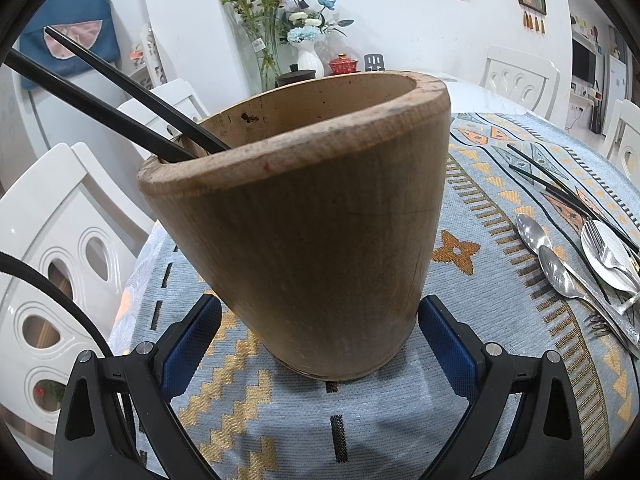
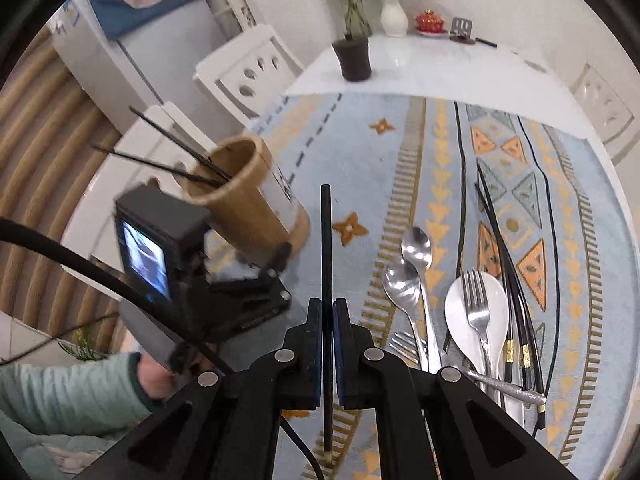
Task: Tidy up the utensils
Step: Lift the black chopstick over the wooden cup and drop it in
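Between my right fingers (image 2: pixel 329 320) a single black chopstick (image 2: pixel 327 248) is clamped, lifted clear of the worktop (image 2: pixel 400 80) and running straight ahead past the tips. My left fingers (image 1: pixel 320 344) stand wide on either side of the holder's (image 1: pixel 304 216) base, the blue pads just beside it; I cannot tell whether they press. Two chopsticks (image 1: pixel 120 96) lean inside it. To the right, on the patterned cloth (image 2: pixel 360 160), lie spoons (image 2: pixel 416 248), forks (image 2: pixel 476 296) and more chopsticks (image 2: pixel 504 264).
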`<state>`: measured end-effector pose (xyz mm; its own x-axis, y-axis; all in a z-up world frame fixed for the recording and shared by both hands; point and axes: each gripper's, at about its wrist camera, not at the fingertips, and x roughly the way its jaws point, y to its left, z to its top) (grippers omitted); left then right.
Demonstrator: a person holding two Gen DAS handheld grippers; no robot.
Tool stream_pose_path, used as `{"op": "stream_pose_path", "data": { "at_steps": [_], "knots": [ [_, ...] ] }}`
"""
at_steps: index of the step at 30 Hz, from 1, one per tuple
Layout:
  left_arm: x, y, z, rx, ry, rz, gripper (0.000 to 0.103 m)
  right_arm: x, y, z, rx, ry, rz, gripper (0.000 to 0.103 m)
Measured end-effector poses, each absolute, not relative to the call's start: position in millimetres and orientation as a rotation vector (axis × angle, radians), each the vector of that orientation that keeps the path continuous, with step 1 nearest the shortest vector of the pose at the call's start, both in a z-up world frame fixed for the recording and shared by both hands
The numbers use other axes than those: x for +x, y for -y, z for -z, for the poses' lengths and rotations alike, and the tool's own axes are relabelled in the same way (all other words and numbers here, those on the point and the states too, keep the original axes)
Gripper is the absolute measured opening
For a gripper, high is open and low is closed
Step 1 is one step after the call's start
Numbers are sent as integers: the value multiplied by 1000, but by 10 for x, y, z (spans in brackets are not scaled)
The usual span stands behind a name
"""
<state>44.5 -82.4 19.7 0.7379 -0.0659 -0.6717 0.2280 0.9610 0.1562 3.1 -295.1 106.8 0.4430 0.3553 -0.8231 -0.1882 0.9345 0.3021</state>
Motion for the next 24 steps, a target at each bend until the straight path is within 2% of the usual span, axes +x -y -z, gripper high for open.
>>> {"op": "stream_pose_path", "data": {
  "at_steps": [18,24],
  "knots": [
    [445,829,-198,235,-725,163,99,663,2925,-2397,301,-619,-332,5],
    [446,830,-198,235,-725,163,99,745,2720,-2573,253,-586,-389,5]
  ]
}}
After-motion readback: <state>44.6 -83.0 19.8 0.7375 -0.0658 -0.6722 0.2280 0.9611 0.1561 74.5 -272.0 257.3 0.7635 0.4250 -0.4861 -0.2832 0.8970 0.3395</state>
